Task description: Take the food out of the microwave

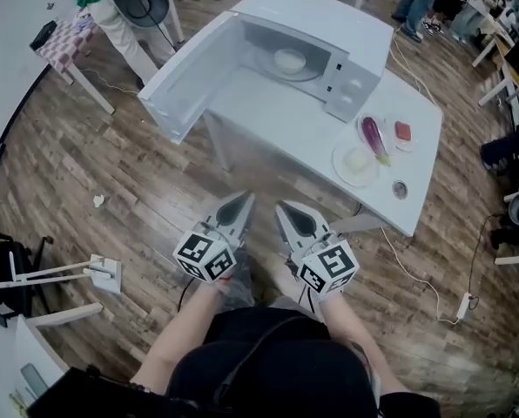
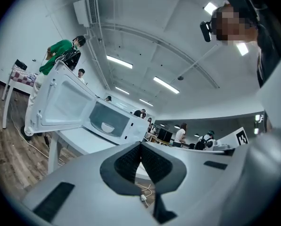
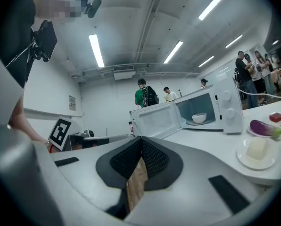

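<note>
Wood-plank flooring (image 1: 111, 164) lay between you and the white table (image 1: 277, 116), so you stood well apart from the job. You held the left gripper (image 1: 241, 198) and the right gripper (image 1: 282, 207) side by side close in front of your body, both pinched together on nothing, which reads as a carrying pose ahead of any reach. The microwave (image 1: 329, 33) stood with its door (image 1: 185, 90) swung wide, leaving the white bowl (image 1: 290, 59) inside exposed for a straight approach; the food was not yet out. Beside the microwave, a plate (image 1: 340, 165) bearing a pale block (image 1: 358, 159), an eggplant (image 1: 374, 138) and a red piece (image 1: 403, 131) filled the table's right end. Other people stood about the room beyond it.
</note>
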The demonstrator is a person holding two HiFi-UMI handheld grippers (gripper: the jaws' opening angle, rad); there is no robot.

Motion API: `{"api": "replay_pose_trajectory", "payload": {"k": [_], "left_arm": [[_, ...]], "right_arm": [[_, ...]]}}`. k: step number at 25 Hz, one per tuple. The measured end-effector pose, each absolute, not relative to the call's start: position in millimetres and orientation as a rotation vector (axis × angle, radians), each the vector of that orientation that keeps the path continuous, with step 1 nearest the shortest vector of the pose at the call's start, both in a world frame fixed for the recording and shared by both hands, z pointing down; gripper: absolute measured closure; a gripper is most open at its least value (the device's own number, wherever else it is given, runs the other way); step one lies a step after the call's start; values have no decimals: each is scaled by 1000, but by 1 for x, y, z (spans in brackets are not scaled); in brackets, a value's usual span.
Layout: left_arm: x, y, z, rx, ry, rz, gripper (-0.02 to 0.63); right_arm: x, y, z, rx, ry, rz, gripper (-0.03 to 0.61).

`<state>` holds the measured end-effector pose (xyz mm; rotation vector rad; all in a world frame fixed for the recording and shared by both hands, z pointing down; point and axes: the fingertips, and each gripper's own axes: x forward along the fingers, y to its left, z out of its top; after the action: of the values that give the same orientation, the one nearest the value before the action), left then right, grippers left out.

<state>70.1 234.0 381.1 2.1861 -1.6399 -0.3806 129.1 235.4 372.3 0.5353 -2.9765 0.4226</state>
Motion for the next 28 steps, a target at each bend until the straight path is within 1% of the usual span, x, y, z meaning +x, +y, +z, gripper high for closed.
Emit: {"api": "replay_pose_trajectory", "payload": {"k": [11, 23, 28], "left_arm": [[8, 149, 395, 2262, -1452, -317, 603], [-25, 99, 406, 2338, -1306, -303, 604], [-30, 93, 406, 2324, -1304, -324, 604]], "right_arm": [[60, 160, 392, 729, -2903, 563, 560], [19, 114, 402, 933, -2837, 572, 560], [18, 108, 403, 981, -2809, 567, 560]]}}
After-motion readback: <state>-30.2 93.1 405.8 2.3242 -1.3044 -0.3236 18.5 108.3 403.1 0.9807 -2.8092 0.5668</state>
